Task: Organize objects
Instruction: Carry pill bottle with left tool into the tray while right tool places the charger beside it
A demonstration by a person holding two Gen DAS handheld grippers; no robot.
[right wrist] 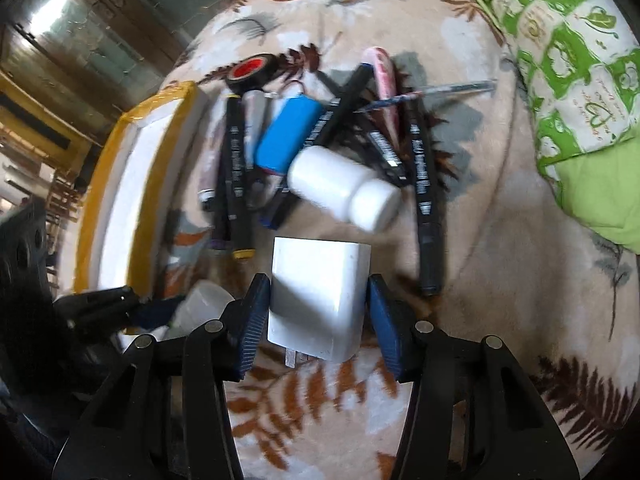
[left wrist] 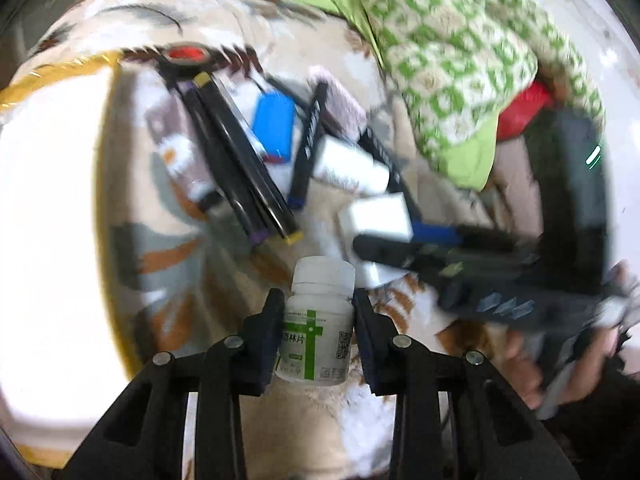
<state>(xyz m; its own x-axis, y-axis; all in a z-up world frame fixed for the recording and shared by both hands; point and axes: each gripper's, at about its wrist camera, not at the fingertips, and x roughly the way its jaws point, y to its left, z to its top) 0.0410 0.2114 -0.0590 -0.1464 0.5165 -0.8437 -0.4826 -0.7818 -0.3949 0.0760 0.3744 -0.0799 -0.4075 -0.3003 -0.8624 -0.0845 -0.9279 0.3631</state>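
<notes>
Two grabs underway: left gripper (left wrist: 316,324) clamped on pill bottle (left wrist: 318,320) for tray (right wrist: 120,208); right gripper (right wrist: 318,320) straddles charger (right wrist: 320,300), gap visible.

Black linkage grippers (right wrist: 318,330) w/ ribbed blue pads (right wrist: 251,326) (silver pivot screws).

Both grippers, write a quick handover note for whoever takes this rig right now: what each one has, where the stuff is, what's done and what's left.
Left gripper: shut on a white pill bottle with a green cross label.
Right gripper: jaws straddle the white charger block on the leaf-print blanket; a gap shows on the right side, not gripped yet.
White tray with yellow edging: to the left; nothing visible in it.
Left to sort: markers, blue battery pack, second white bottle, black tape roll.
</notes>
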